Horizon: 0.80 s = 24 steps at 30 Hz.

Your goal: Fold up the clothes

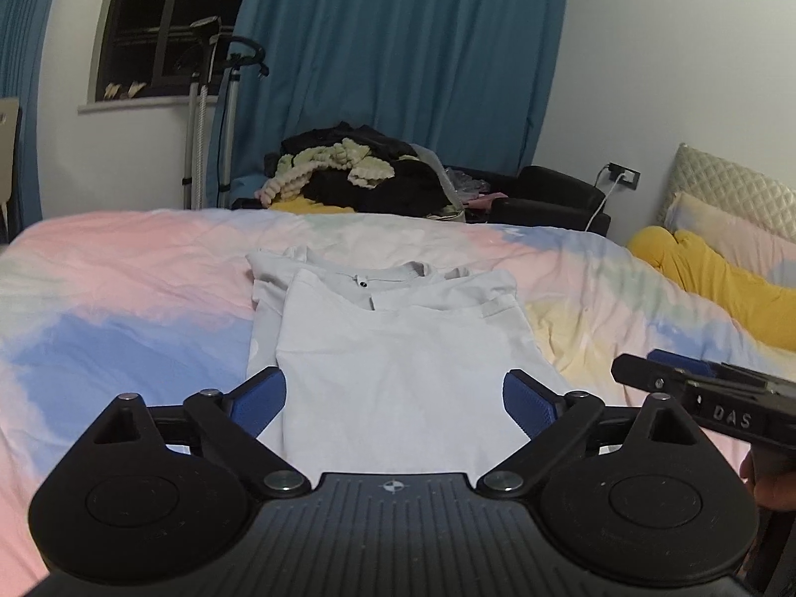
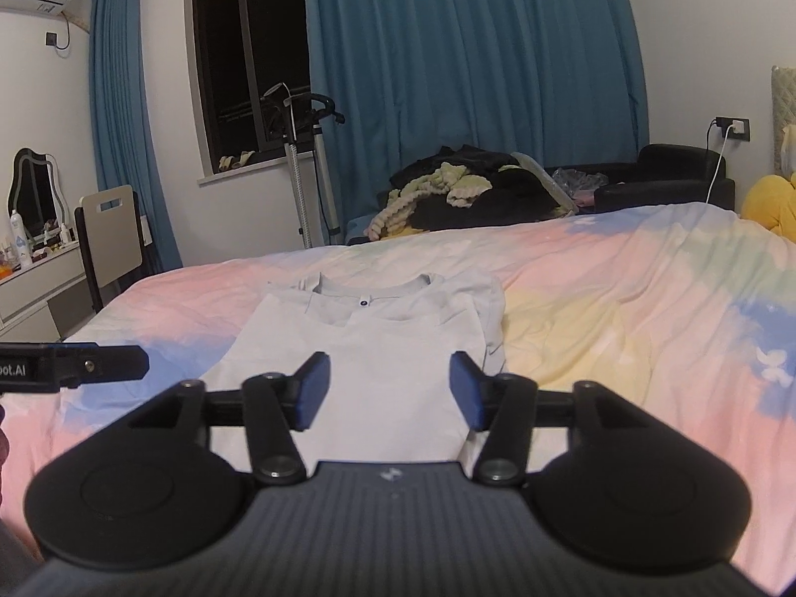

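A pale grey T-shirt (image 1: 398, 348) lies flat on the pastel bedspread (image 1: 124, 298), sleeves folded in, collar at the far end. It also shows in the right wrist view (image 2: 378, 348). My left gripper (image 1: 395, 398) is open and empty, hovering above the shirt's near hem. My right gripper (image 2: 390, 393) is open and empty, also above the near hem. The right gripper's side shows in the left wrist view (image 1: 706, 393); the left gripper's side shows in the right wrist view (image 2: 74, 365).
A pile of dark and pale green clothes (image 1: 358, 174) sits beyond the bed's far edge, by blue curtains (image 1: 398, 49). A yellow plush (image 1: 716, 288) and pillows (image 1: 736, 199) lie at the right. A clothes steamer stand (image 2: 303, 149), chair (image 2: 112, 239) and dresser (image 2: 40, 288) stand left.
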### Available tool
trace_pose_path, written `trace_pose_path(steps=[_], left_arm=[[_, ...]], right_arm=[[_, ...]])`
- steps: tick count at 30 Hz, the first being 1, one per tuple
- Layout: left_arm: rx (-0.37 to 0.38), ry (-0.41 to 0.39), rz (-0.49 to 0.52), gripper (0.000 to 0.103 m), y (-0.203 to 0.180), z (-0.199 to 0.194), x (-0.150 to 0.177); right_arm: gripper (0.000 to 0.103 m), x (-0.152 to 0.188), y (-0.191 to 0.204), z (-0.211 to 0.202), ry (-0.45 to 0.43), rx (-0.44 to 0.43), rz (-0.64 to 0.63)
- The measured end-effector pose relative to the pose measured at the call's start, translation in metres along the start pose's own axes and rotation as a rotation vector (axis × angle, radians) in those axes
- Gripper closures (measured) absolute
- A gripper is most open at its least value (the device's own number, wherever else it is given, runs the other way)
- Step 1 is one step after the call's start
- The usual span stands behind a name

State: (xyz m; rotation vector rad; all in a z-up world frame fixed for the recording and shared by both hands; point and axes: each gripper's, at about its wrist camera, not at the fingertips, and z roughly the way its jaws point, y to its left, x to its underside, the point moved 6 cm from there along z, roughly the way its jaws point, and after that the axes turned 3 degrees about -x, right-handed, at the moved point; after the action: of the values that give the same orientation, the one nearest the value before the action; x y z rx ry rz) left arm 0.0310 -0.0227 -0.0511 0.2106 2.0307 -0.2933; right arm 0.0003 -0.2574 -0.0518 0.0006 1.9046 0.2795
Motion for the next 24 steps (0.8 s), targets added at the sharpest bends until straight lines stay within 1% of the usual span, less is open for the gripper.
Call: trace_pose_path(steps=[1,3,5,7,9,13,14,16,18,21,24], left_arm=[[-0.006,0.002,-0.005,0.006,0.001,0.003,0.0],[-0.02,-0.008,-0.006,0.003,0.002,0.003,0.001],[-0.034,-0.029,-0.001,0.001,0.002,0.003,0.001],[-0.049,-0.044,0.011,0.001,0.001,0.004,0.001],[-0.061,-0.05,0.026,0.0,0.0,0.005,0.002],[-0.062,-0.028,0.053,0.0,-0.005,0.011,0.005],[-0.06,-0.022,0.056,0.0,-0.005,0.012,0.007],[-0.059,-0.015,0.063,0.0,-0.006,0.014,0.008],[-0.06,-0.008,0.063,0.0,-0.006,0.014,0.009],[-0.044,0.016,0.035,0.0,-0.002,0.016,0.009],[0.008,0.075,-0.046,0.0,0.005,0.019,0.01]], right_arm=[[0.035,0.001,0.0,0.001,0.0,-0.003,0.001],[0.023,0.001,0.001,0.003,-0.008,-0.012,0.005],[0.016,0.002,0.002,0.003,-0.019,-0.018,0.005],[0.014,0.002,0.003,0.005,-0.026,-0.025,0.003],[0.01,0.002,0.004,0.008,-0.027,-0.028,0.0],[0.01,0.004,0.004,0.009,-0.022,-0.027,-0.004],[0.009,0.005,0.004,0.009,-0.023,-0.025,-0.004],[0.002,0.004,0.004,0.009,-0.028,-0.011,-0.004],[0.0,0.004,0.003,0.009,-0.029,-0.003,-0.004],[0.0,0.005,0.003,0.01,-0.016,-0.01,0.007],[0.0,0.008,0.001,0.011,0.008,-0.043,0.075]])
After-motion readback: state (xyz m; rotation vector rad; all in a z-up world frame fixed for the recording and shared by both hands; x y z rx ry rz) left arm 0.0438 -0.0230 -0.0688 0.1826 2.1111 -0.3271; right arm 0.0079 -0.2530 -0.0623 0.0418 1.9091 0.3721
